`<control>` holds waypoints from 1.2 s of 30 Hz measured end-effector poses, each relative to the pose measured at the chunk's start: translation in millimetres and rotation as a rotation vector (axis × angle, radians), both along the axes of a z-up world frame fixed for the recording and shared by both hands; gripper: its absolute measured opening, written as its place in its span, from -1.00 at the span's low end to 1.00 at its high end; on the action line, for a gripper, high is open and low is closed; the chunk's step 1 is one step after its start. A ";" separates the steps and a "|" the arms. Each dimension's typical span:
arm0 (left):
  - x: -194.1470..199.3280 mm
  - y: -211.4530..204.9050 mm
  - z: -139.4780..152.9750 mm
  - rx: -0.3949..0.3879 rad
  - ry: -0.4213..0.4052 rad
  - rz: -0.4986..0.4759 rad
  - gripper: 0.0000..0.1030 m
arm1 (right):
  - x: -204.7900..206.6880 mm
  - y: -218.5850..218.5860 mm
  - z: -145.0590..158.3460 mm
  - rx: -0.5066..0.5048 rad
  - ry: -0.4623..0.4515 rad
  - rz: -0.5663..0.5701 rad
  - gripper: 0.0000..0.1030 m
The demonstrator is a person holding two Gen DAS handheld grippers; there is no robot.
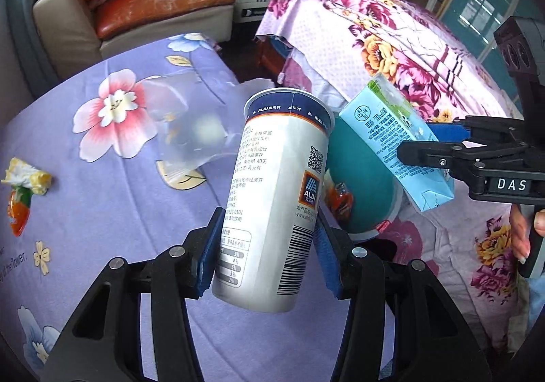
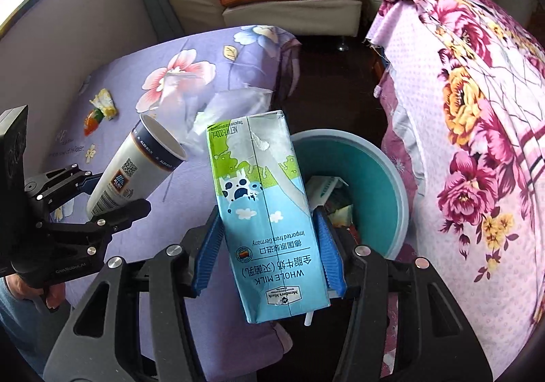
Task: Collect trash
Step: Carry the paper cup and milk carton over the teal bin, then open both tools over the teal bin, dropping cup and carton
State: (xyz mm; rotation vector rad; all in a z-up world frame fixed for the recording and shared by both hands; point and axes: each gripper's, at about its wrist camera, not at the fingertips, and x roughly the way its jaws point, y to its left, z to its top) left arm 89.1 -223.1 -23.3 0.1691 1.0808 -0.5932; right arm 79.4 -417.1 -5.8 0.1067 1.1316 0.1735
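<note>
Both grippers loaded beside the round teal plastic bin

Left gripper jaws clamp the tall white ALDI paper cup; right gripper jaws grip the blue-and-green milk carton, both carried above the purple floral counter.

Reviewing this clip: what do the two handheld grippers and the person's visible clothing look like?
Both the left gripper and the right gripper are black plastic linkage frames with silver pivot bolts and ribbed blue pads. White lettering reads "DAS" on the right one and "GenRobot.AI" on the left. No cables show. Blue denim shows at one edge.
</note>
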 end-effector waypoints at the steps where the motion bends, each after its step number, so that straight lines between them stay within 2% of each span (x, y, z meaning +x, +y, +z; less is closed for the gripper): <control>1: 0.3 -12.9 -2.7 0.003 0.005 -0.017 0.00 | -1.5 -9.3 -3.7 0.004 0.003 -0.016 -0.02; 8: 13.5 -76.5 -23.7 0.037 0.033 -0.102 0.00 | -3.9 -56.3 -32.3 0.002 0.039 -0.097 -0.01; 16: 26.3 -106.2 -36.9 0.048 0.038 -0.133 0.00 | 1.9 -83.9 -50.9 0.005 0.068 -0.149 -0.01; 18: 27.8 -107.1 -37.1 0.047 0.035 -0.134 0.09 | 3.7 -88.2 -52.6 0.005 0.070 -0.159 -0.01; 22: 27.9 -102.8 -35.2 0.045 0.010 -0.116 0.52 | 7.5 -90.8 -57.2 0.004 0.082 -0.165 -0.01; 28: 28.8 -83.9 -31.8 0.036 0.008 -0.087 0.68 | 12.2 -80.2 -63.3 -0.010 0.098 -0.141 0.00; 32: 28.6 -67.7 -26.7 0.027 0.004 -0.073 0.69 | 13.7 -70.5 -65.3 -0.018 0.112 -0.125 0.03; 36: 29.3 -49.2 -21.0 0.019 -0.005 -0.048 0.73 | 14.3 -60.0 -58.7 -0.037 0.109 -0.107 0.16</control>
